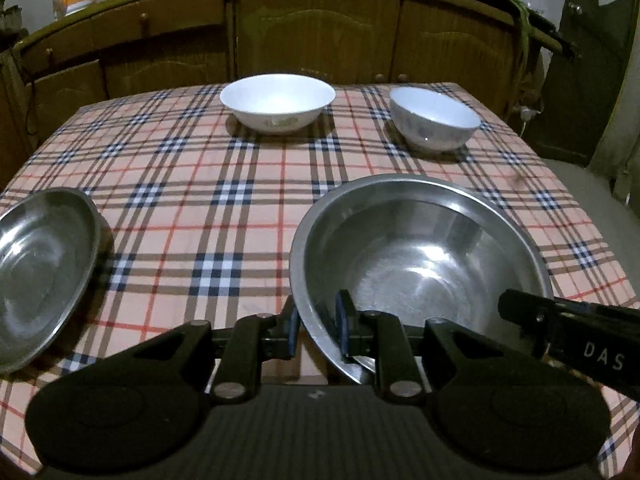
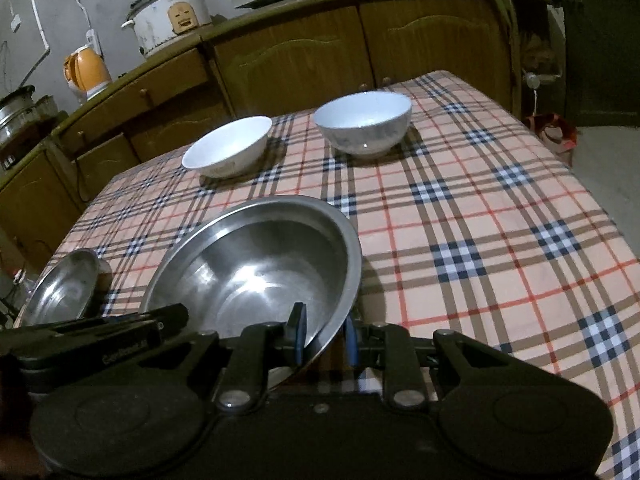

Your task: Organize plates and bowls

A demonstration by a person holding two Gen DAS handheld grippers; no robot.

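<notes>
**Both grippers clamped on the steel bowl rim, near edge of table**

Table (image 1: 240,184), covered in a peach, navy and red plaid cloth, fills both views; brown wooden cabinets (image 1: 320,40) run along the far side.

Large steel bowl (image 1: 420,256) sits at the near side of the table, right of centre in the left wrist view. Whether its base rests on the cloth or is lifted: cannot tell.

Left gripper (image 1: 318,330): blue pads closed on the bowl's near-left rim, one pad inside, one outside. Right gripper (image 2: 326,338): pads likewise closed on the bowl's near-right rim, wall pinched between them.

Steel plate (image 1: 44,272) at near left, tilted, well apart from the bowl.

Wide white bowl (image 1: 278,102) at far centre, upright, empty. Smaller white bowl (image 1: 434,118) to its right, also far, upright, apart from it.

On the cabinet top: white rice cooker (image 2: 168,16), orange kettle (image 2: 86,70) left of it.
</notes>
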